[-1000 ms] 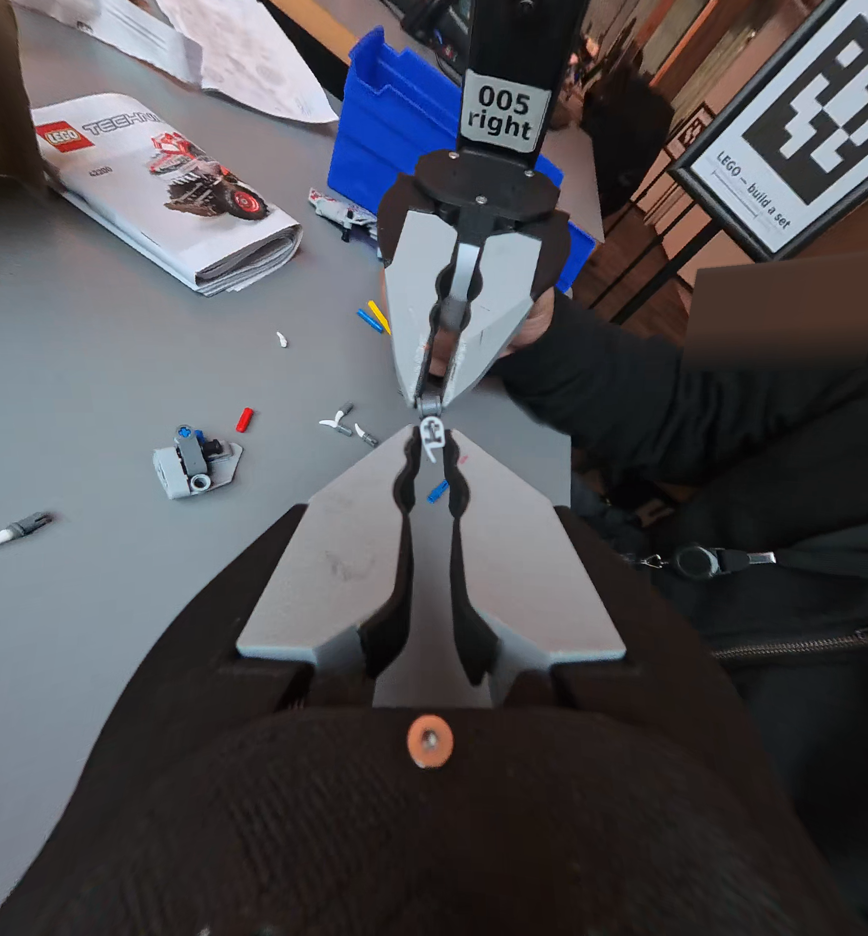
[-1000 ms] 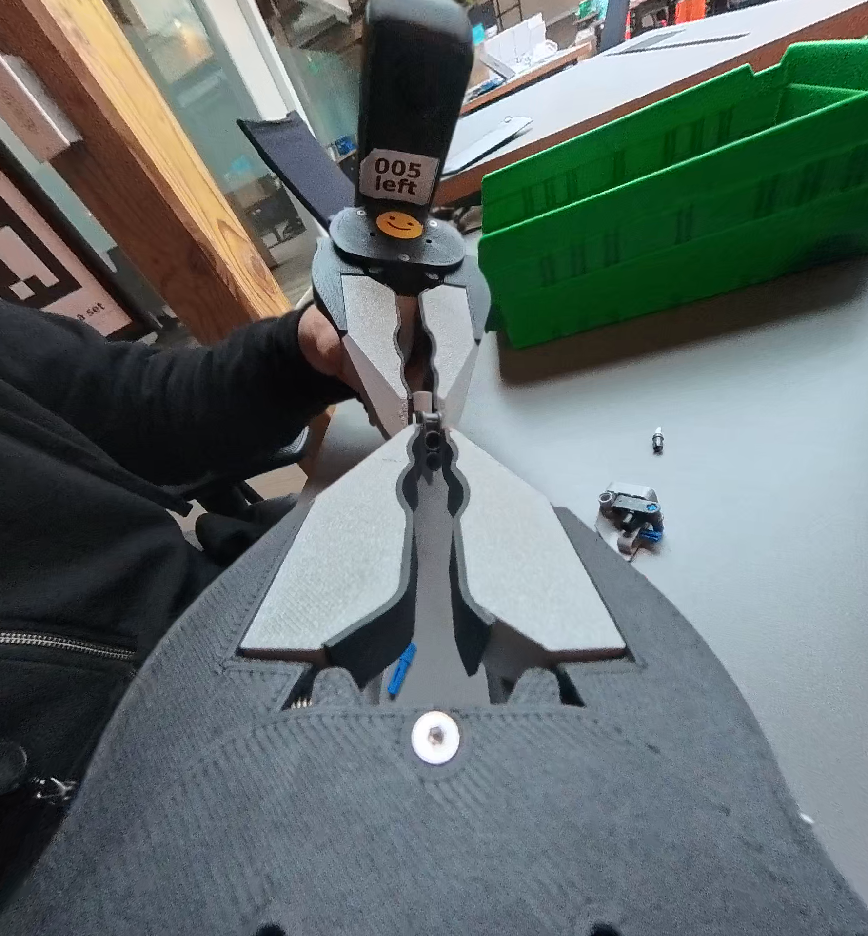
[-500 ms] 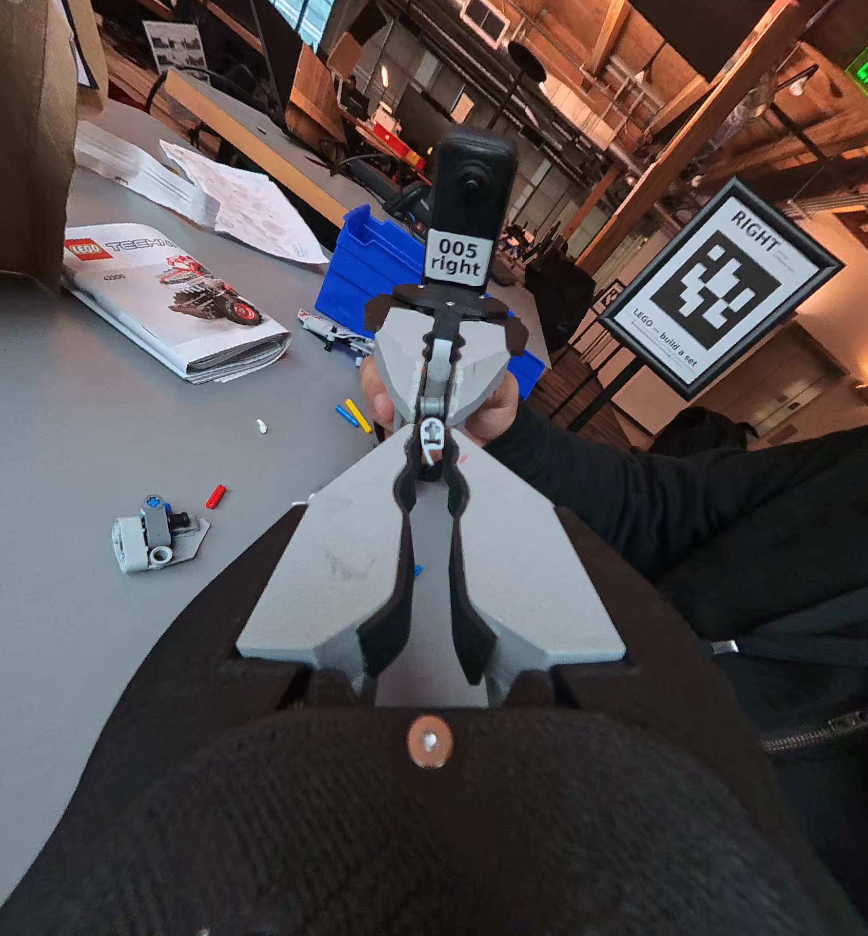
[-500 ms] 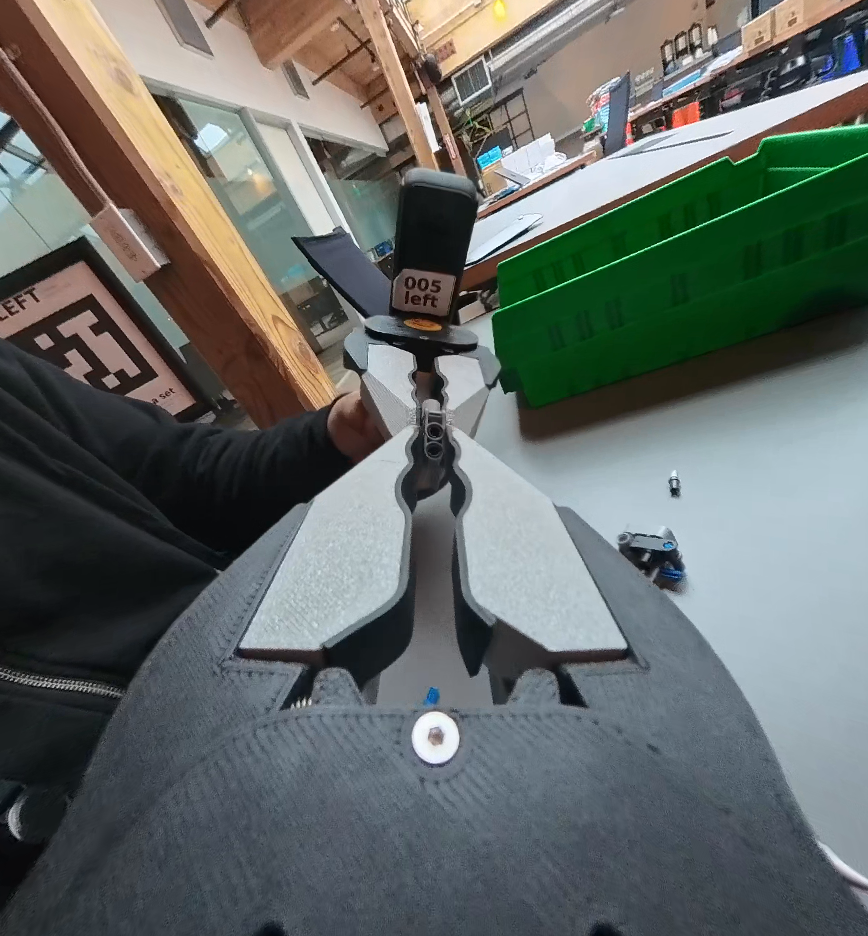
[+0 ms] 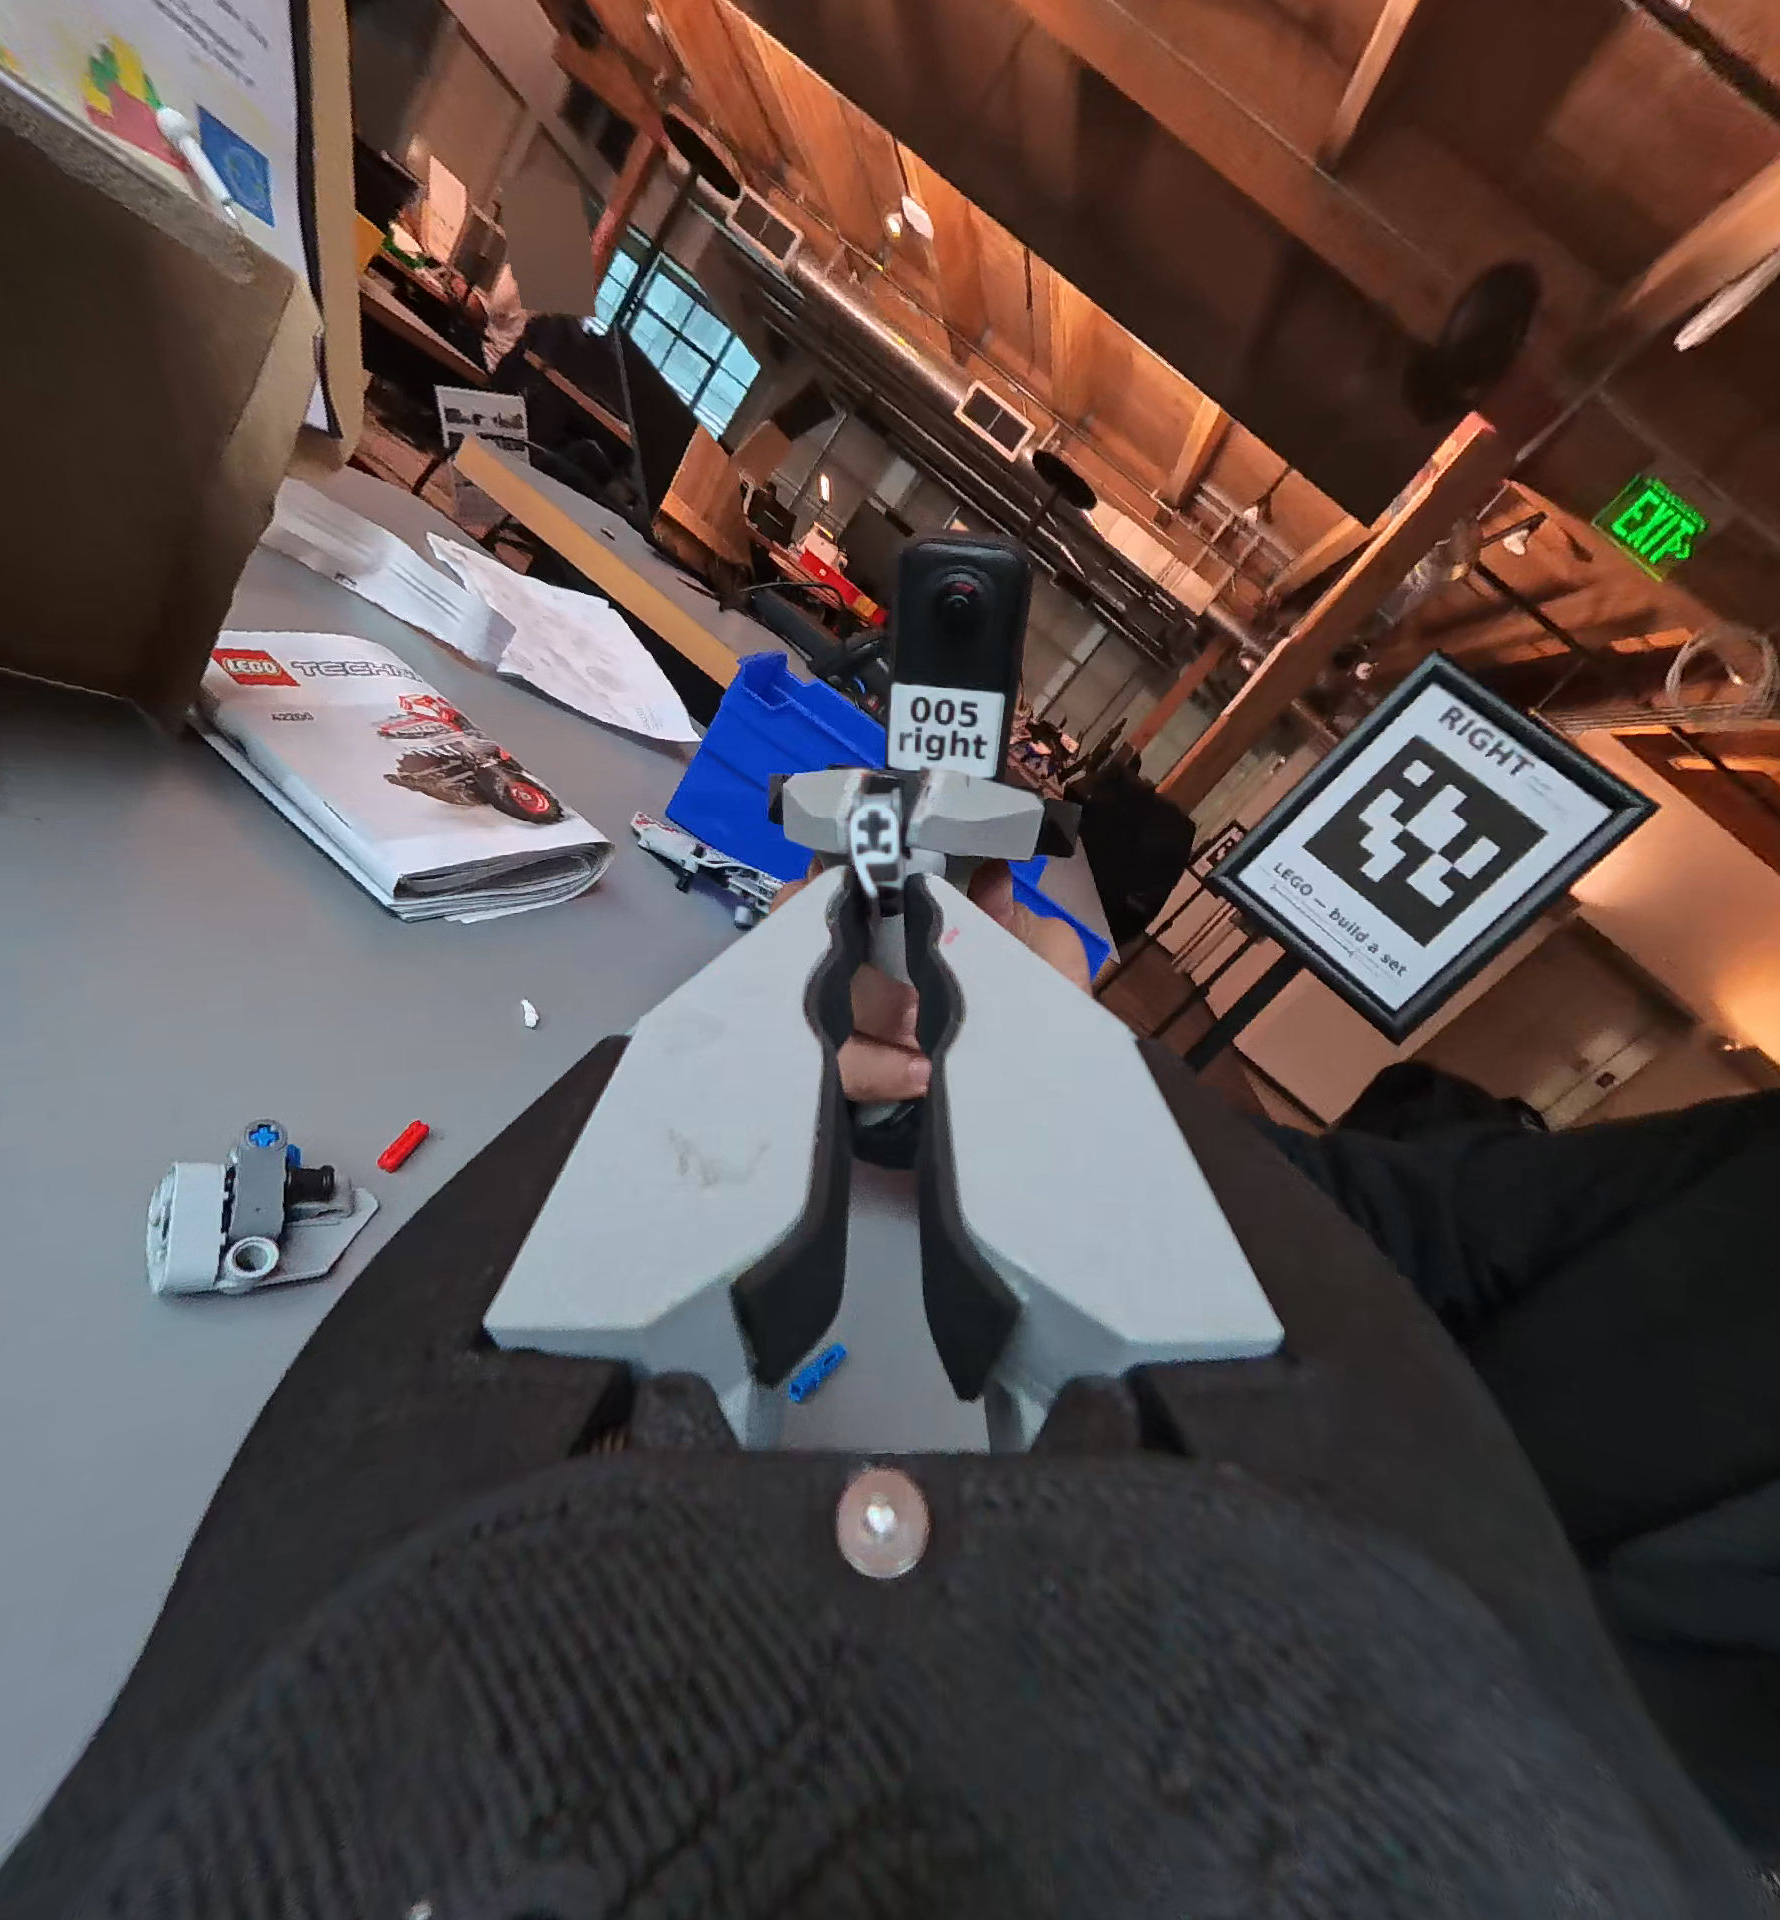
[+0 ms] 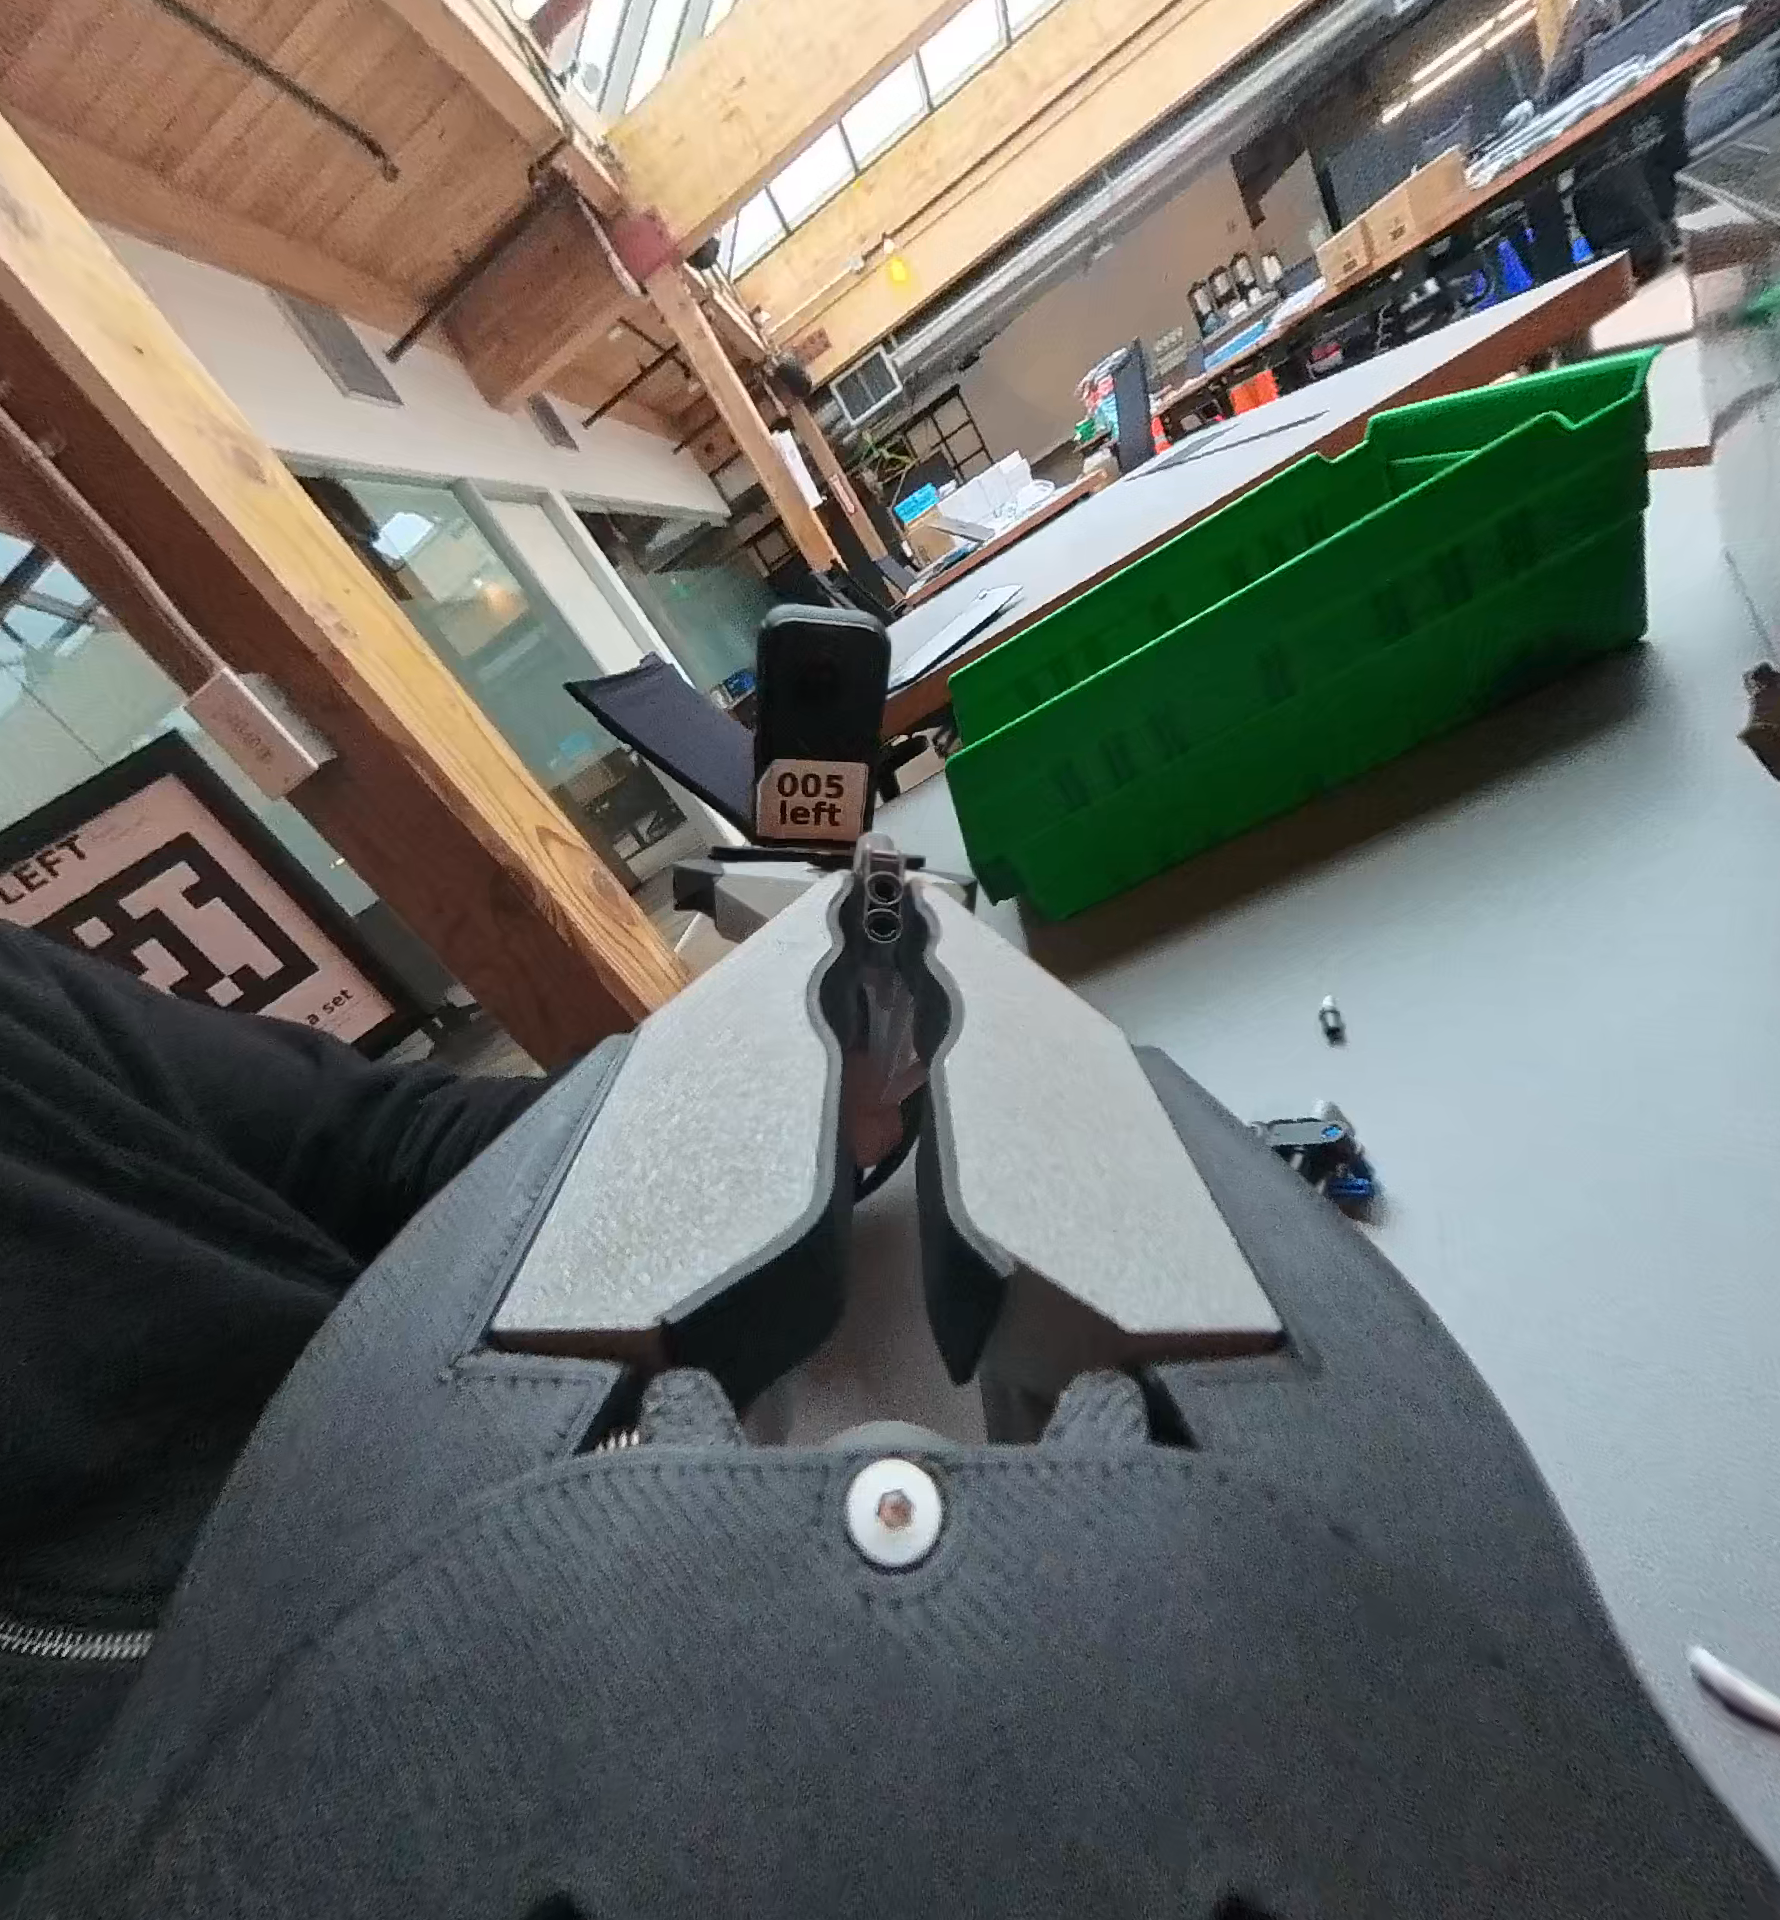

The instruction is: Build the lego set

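Observation:
My left gripper (image 5: 878, 896) is shut on a small white Lego connector with a cross hole (image 5: 873, 844) and holds it up in the air. My right gripper (image 6: 881, 883) is shut on a dark grey Lego piece with two round holes (image 6: 880, 906). The two grippers face each other tip to tip above the grey table (image 5: 138, 987), and the two pieces meet at the tips. The right gripper also shows head-on in the left wrist view (image 5: 894, 826). A grey sub-assembly with a blue pin (image 5: 242, 1216) lies on the table to the left.
An instruction booklet (image 5: 398, 779), loose sheets (image 5: 553, 644), a blue bin (image 5: 761, 769) and a cardboard box (image 5: 86, 364) stand at the back. A red pin (image 5: 403, 1145), a blue pin (image 5: 818, 1371) and a white bit (image 5: 527, 1013) lie loose. A green bin (image 6: 1301, 665) and a black pin (image 6: 1333, 1018) show in the right wrist view.
Both grippers have risen and tilted upward while staying shut and tip to tip. The views now show more ceiling and less table, and the opposite gripper appears flatter, head-on.

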The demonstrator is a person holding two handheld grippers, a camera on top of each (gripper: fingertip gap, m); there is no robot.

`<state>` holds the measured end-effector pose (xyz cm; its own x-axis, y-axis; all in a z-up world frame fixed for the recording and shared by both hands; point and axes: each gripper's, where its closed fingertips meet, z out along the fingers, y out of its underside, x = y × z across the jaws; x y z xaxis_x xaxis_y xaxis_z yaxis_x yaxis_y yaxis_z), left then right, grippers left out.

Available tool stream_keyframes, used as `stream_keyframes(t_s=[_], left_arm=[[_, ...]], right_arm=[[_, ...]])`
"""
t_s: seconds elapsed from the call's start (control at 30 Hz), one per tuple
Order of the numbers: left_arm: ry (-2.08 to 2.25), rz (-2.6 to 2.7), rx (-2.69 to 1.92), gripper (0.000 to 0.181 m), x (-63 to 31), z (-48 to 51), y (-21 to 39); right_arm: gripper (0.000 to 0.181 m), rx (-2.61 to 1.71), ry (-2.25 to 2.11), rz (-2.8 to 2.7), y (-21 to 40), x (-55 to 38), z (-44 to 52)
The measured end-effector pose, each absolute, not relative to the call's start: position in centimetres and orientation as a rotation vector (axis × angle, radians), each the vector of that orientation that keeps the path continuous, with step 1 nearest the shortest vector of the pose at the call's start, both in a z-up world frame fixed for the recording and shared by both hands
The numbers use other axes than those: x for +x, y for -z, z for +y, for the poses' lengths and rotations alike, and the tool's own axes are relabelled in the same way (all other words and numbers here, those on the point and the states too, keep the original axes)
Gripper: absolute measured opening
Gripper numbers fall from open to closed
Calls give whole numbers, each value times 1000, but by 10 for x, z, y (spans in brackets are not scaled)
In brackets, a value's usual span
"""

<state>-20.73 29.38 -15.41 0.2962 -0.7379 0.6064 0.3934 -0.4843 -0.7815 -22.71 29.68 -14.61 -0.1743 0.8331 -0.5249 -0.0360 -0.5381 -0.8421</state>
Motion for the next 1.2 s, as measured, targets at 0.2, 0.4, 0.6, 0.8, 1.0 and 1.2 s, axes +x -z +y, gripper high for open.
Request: stream_keyframes(t_s=[0.2, 0.4, 0.6, 0.8, 1.0, 1.2], left_arm=[[1380, 335, -1554, 6, -204, 295, 148], [1388, 329, -1543, 6, -205, 294, 146], [1365, 363, -1608, 5, -225, 290, 160], [1362, 479, -1791, 5, -218, 288, 185], [1305, 467, -2210, 5, -223, 289, 257], [1279, 543, -2158, 5, -222, 287, 252]], right_arm=[[1, -1447, -1764, -922, 140, -222, 299], [2, -1426, -1756, -913, 136, -219, 301], [2, -1373, -1588, -793, 120, -166, 348], [4, -1630, -1390, -1115, 175, -203, 333], [4, -1633, -1619, -1024, 171, -201, 331], [4, -1717, -1568, -1048, 185, -200, 337]])
